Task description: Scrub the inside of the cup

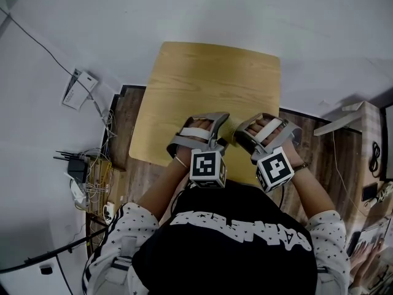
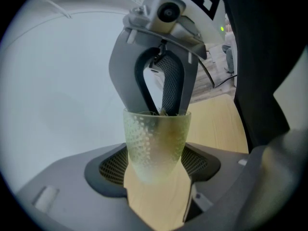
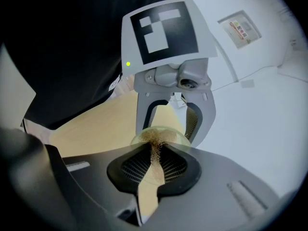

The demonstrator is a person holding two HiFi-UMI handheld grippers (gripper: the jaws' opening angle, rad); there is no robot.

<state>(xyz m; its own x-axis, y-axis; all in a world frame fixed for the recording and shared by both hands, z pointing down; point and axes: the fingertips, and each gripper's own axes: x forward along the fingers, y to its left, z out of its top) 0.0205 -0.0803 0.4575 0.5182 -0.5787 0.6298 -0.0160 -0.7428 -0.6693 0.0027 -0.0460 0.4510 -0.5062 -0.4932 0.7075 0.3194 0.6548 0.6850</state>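
You hold the translucent pale-green plastic cup, dimpled on its wall, by its rounded base between the jaws of the left gripper, mouth facing the right gripper. The tan fibrous scrubber tuft is pinched between the right gripper's jaws, its far end inside the cup's mouth.

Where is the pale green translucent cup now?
The cup is held in the left gripper, mid-frame in the left gripper view, over the wooden table; the right gripper holds a tan fibre scrubber in its mouth.

The cup is pale green and dotted, the scrubber tan, the table light woodgrain.
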